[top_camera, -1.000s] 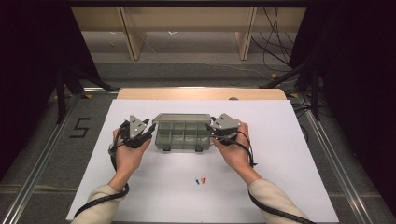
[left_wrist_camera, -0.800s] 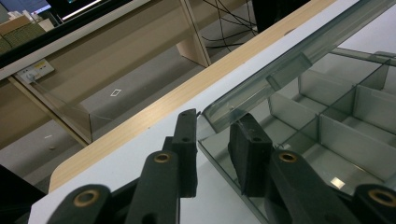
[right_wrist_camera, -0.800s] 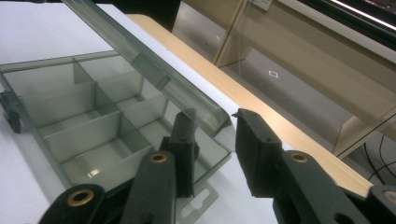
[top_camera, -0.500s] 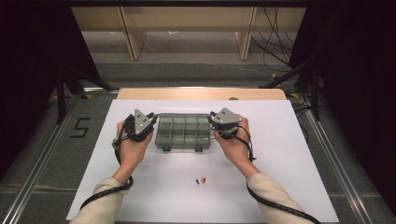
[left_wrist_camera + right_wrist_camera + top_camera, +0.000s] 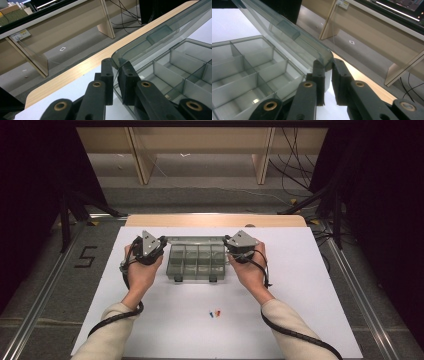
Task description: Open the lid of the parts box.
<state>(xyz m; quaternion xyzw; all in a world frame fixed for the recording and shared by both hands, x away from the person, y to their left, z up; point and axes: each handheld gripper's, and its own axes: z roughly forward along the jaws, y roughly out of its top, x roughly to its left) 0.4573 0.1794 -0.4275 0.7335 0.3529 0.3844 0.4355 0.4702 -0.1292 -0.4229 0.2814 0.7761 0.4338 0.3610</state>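
A clear grey compartment box (image 5: 196,265) sits on the white table top, its lid (image 5: 195,240) standing up along the far side. My left gripper (image 5: 165,243) is at the lid's left corner and my right gripper (image 5: 226,243) at its right corner. In the left gripper view the lid's (image 5: 155,32) rounded corner sits between the pads of the left gripper (image 5: 117,75). The right gripper view shows the same: the right gripper (image 5: 328,72) pinches the lid (image 5: 287,27) above the empty compartments (image 5: 249,65). Both pairs of jaws have just been closing on the lid.
Two or three tiny blue and red pieces (image 5: 215,313) lie on the white table (image 5: 300,285) near the person's side. A wooden strip (image 5: 215,220) edges the far side. Beyond it are wooden bench legs (image 5: 140,160) and cables on the floor.
Both grippers have narrowed their jaws onto the lid's corners. The hands have crept slightly toward the far side, and the lid stands more upright than a second ago.
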